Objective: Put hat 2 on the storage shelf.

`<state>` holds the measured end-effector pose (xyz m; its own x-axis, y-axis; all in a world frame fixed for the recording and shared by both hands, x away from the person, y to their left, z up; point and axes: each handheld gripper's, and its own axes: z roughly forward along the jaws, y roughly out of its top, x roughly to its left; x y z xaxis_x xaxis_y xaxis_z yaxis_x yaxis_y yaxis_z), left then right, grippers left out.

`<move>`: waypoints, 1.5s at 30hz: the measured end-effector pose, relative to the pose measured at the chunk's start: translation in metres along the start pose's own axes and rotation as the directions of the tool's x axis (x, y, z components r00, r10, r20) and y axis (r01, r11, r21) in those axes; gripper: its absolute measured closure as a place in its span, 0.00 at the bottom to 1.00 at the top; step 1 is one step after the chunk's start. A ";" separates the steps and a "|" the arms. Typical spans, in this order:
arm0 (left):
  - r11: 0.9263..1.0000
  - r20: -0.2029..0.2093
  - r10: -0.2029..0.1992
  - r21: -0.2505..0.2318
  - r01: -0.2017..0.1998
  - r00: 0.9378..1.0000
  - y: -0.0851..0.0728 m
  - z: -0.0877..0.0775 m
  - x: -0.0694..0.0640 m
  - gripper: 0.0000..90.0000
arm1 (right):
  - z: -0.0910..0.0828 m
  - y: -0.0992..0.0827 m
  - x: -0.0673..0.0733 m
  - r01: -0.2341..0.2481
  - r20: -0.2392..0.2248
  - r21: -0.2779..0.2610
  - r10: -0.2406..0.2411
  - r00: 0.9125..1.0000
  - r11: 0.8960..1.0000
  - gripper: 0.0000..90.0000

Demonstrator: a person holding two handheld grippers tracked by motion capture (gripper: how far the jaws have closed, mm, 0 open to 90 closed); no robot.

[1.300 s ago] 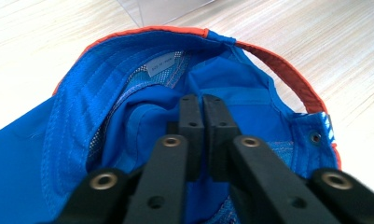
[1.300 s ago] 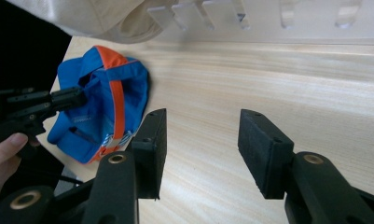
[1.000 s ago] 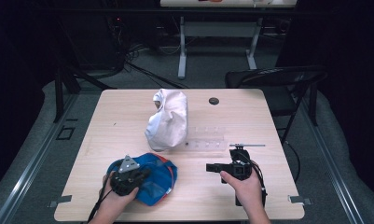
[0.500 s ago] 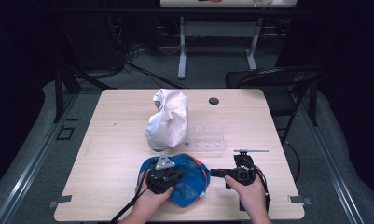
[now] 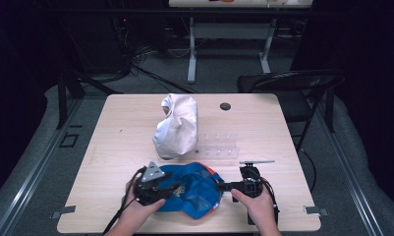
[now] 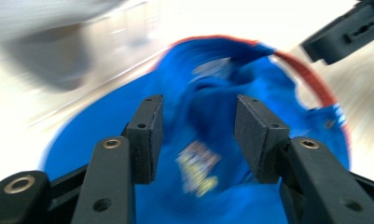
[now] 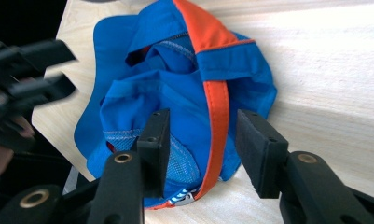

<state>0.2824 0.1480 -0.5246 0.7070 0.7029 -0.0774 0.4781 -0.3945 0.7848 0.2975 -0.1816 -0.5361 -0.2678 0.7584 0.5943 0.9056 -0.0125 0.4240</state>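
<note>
The left gripper (image 5: 172, 188) sits low at the near edge, held in the left hand (image 5: 138, 206), its jaws pointing right; they have just been opening and stand wide apart, pressing on nothing. The right gripper (image 5: 223, 186), in the right hand (image 5: 256, 206), points left toward it, jaws also spread wide. Both forearms come in from below.

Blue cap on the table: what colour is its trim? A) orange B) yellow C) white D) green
A: the right gripper view shows an orange band running along the edge and across the blue cap; the high view shows the same orange at its rim.
</note>
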 end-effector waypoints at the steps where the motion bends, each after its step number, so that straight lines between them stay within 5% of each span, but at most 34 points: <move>1: 1.000 -0.017 0.004 0.001 -0.004 1.000 -0.004 -0.006 0.006 0.58 | 0.001 0.000 0.001 -0.013 0.001 0.015 0.013 1.000 1.000 0.61; 5: 1.000 -0.084 0.004 0.008 -0.003 0.996 -0.023 -0.023 0.029 0.58 | 0.005 -0.001 -0.003 -0.031 -0.005 0.042 0.031 1.000 0.999 0.61; 8: 0.999 -0.102 -0.050 -0.004 0.049 0.994 -0.037 -0.031 0.045 0.57 | 0.006 -0.001 -0.008 -0.032 0.009 0.080 0.031 0.999 0.996 0.60; 9: 0.998 -0.104 -0.063 -0.011 0.062 0.993 -0.039 -0.032 0.048 0.57 | 0.011 -0.002 -0.009 -0.058 -0.036 0.060 0.060 0.998 0.996 0.60; 13: 0.997 -0.106 -0.081 -0.019 0.080 0.991 -0.042 -0.034 0.055 0.57 | 0.015 -0.003 -0.011 -0.069 -0.043 0.088 0.073 0.996 0.994 0.60; 19: 0.997 -0.105 -0.080 -0.006 0.080 0.991 -0.046 -0.030 0.056 0.57 | 0.025 -0.005 -0.012 -0.079 -0.071 0.116 0.087 0.994 0.990 0.59; 20: 0.997 -0.101 -0.080 0.003 0.081 0.992 -0.046 -0.029 0.056 0.57 | 0.028 -0.006 -0.013 -0.092 -0.109 0.113 0.105 0.989 0.989 0.59; 21: 0.996 -0.105 -0.085 -0.005 0.085 0.991 -0.047 -0.027 0.055 0.57 | 0.026 -0.005 -0.014 -0.074 -0.070 0.148 0.085 0.994 0.986 0.59; 23: 0.997 -0.099 -0.075 0.008 0.077 0.992 -0.047 -0.027 0.054 0.57 | 0.028 -0.006 -0.015 -0.089 -0.127 0.142 0.108 0.986 0.986 0.59; 33: 0.998 -0.097 -0.062 0.020 0.065 0.993 -0.049 -0.023 0.052 0.57 | 0.017 -0.003 -0.008 -0.112 -0.233 0.110 0.135 0.963 0.988 0.61; 35: 0.998 -0.100 -0.062 0.019 0.064 0.993 -0.049 -0.023 0.052 0.57 | 0.015 -0.002 -0.006 -0.116 -0.238 0.116 0.141 0.961 0.986 0.63; 36: 0.998 -0.100 -0.057 0.026 0.060 0.993 -0.049 -0.023 0.052 0.57 | 0.012 0.000 -0.006 -0.096 -0.204 0.128 0.120 0.972 0.987 0.66; 37: 0.998 -0.101 -0.055 0.026 0.058 0.993 -0.049 -0.022 0.052 0.57 | 0.013 -0.001 -0.005 -0.114 -0.231 0.119 0.140 0.963 0.986 0.68; 45: 0.998 -0.107 -0.047 0.029 0.050 0.993 -0.049 -0.022 0.051 0.57 | 0.009 0.000 -0.005 -0.134 -0.202 0.123 0.157 0.967 0.983 0.84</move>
<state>0.2836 0.2158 -0.5538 0.6241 0.7799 -0.0479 0.5280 -0.3757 0.7616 0.3023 -0.1798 -0.5453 -0.1833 0.5992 0.7793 0.9668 -0.0335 0.2532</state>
